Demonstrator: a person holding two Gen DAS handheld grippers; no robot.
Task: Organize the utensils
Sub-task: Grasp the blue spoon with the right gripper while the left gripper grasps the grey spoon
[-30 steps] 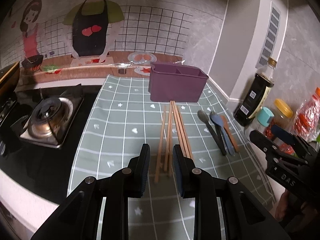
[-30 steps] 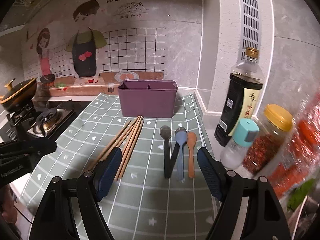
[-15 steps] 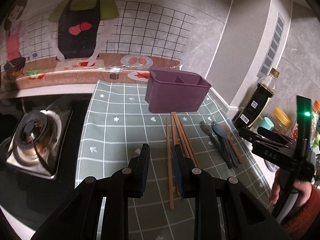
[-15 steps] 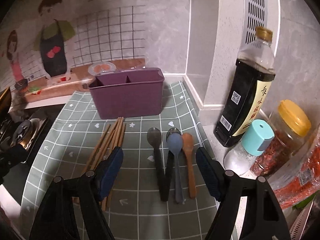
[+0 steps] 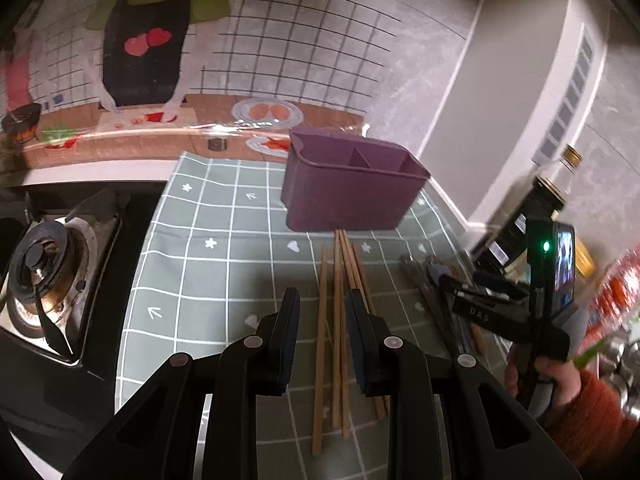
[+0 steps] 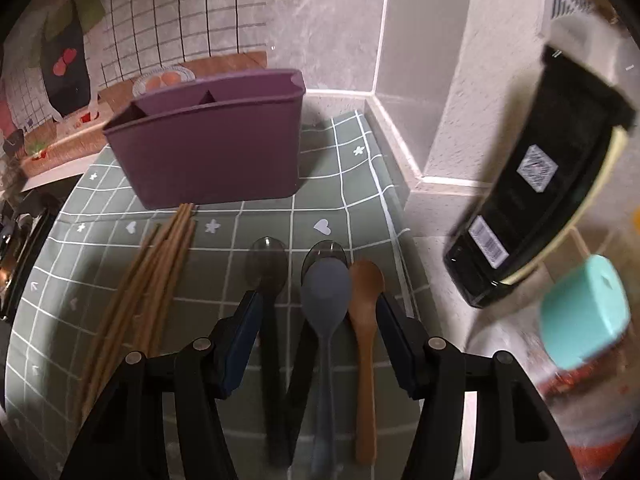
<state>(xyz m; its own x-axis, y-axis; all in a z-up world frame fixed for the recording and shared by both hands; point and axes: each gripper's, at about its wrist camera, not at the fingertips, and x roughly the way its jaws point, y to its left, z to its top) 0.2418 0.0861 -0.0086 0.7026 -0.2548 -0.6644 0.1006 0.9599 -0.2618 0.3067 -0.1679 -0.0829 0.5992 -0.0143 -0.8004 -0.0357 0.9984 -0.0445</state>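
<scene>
A purple divided utensil holder (image 5: 352, 190) stands at the back of a green checked mat (image 5: 208, 264); it also shows in the right wrist view (image 6: 208, 148). Several wooden chopsticks (image 5: 340, 320) lie in front of it, between the fingers of my open left gripper (image 5: 322, 312). My open right gripper (image 6: 318, 308) straddles a row of spoons: two dark ones (image 6: 266, 268), a blue one (image 6: 326, 292) and a brown one (image 6: 366, 284). The chopsticks (image 6: 156, 276) lie left of them. Neither gripper holds anything.
A gas stove (image 5: 44, 280) sits left of the mat. A soy sauce bottle (image 6: 536, 200), a teal-capped jar (image 6: 584, 316) and red packets stand at the right by the wall corner. The right gripper and hand (image 5: 532, 320) show in the left view.
Both grippers have moved forward and lower. The left now straddles the chopsticks; the right has narrowed and come down around the spoons. Nothing has been taken hold of.
</scene>
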